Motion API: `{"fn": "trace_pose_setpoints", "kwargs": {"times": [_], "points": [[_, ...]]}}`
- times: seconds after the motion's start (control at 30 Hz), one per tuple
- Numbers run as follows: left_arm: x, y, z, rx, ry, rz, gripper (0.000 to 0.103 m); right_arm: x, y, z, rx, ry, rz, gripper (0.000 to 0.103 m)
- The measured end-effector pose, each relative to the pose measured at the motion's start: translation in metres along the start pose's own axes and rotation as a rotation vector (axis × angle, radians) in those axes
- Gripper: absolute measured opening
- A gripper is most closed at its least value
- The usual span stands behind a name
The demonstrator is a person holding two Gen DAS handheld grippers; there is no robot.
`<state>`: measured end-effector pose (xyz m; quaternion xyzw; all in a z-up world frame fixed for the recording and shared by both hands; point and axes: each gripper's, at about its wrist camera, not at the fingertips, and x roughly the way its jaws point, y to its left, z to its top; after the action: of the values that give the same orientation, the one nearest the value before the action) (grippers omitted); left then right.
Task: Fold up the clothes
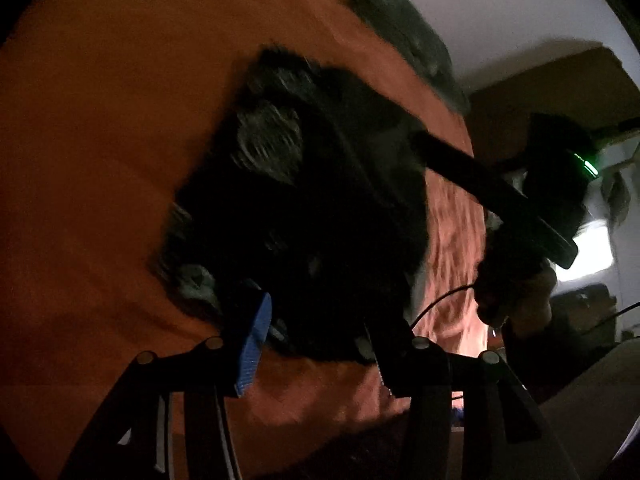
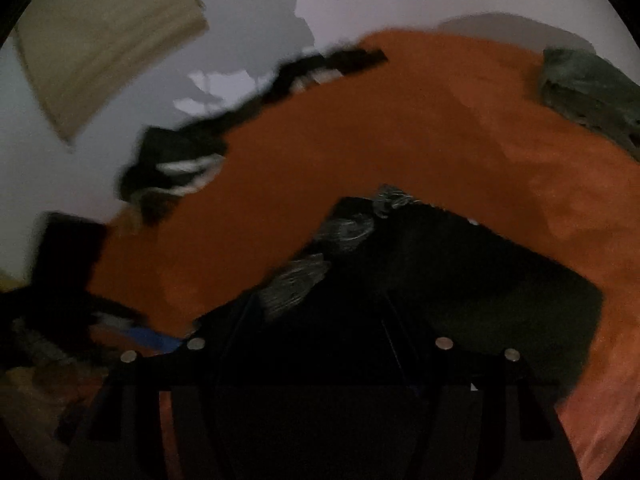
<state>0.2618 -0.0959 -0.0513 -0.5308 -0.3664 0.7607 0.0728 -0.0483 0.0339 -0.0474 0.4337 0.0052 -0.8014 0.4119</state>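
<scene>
A black garment with grey-white printed patches (image 1: pixel 304 200) lies partly folded on the orange bed cover (image 1: pixel 100 140). My left gripper (image 1: pixel 316 344) is open, its blue-padded fingers (image 1: pixel 252 352) spread at the garment's near edge with cloth between them. My right gripper shows in the left wrist view (image 1: pixel 424 140), reaching onto the garment's far side. In the right wrist view the garment (image 2: pixel 460 280) fills the lower middle, and my right gripper (image 2: pixel 320 332) is too dark against it to tell its jaws.
A grey-green folded garment (image 2: pixel 592 92) lies at the bed's far edge, also in the left wrist view (image 1: pixel 404 36). Other dark clothes (image 2: pixel 180 164) lie along the bed's left edge. A white wall (image 2: pixel 240 20) and a beige pillow-like shape (image 2: pixel 100 40) stand behind.
</scene>
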Motion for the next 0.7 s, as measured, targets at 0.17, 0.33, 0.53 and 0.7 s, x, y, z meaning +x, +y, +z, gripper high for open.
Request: {"fn": "trace_pose_setpoints", "kwargs": {"times": [0.17, 0.33, 0.53, 0.7], "points": [[0.009, -0.033, -0.017, 0.166, 0.0, 0.084, 0.049, -0.034, 0.045, -0.075, -0.117, 0.042, -0.059, 0.063], [0.023, -0.053, -0.024, 0.317, 0.015, 0.194, 0.049, -0.02, 0.076, -0.147, -0.327, 0.081, -0.386, 0.063], [0.04, -0.046, -0.001, 0.242, 0.028, 0.179, 0.049, 0.006, 0.094, -0.171, -0.65, 0.08, -0.531, 0.063], [0.041, -0.031, 0.005, 0.173, 0.0, 0.178, 0.05, 0.033, 0.09, -0.158, -0.777, 0.05, -0.689, 0.019]]}}
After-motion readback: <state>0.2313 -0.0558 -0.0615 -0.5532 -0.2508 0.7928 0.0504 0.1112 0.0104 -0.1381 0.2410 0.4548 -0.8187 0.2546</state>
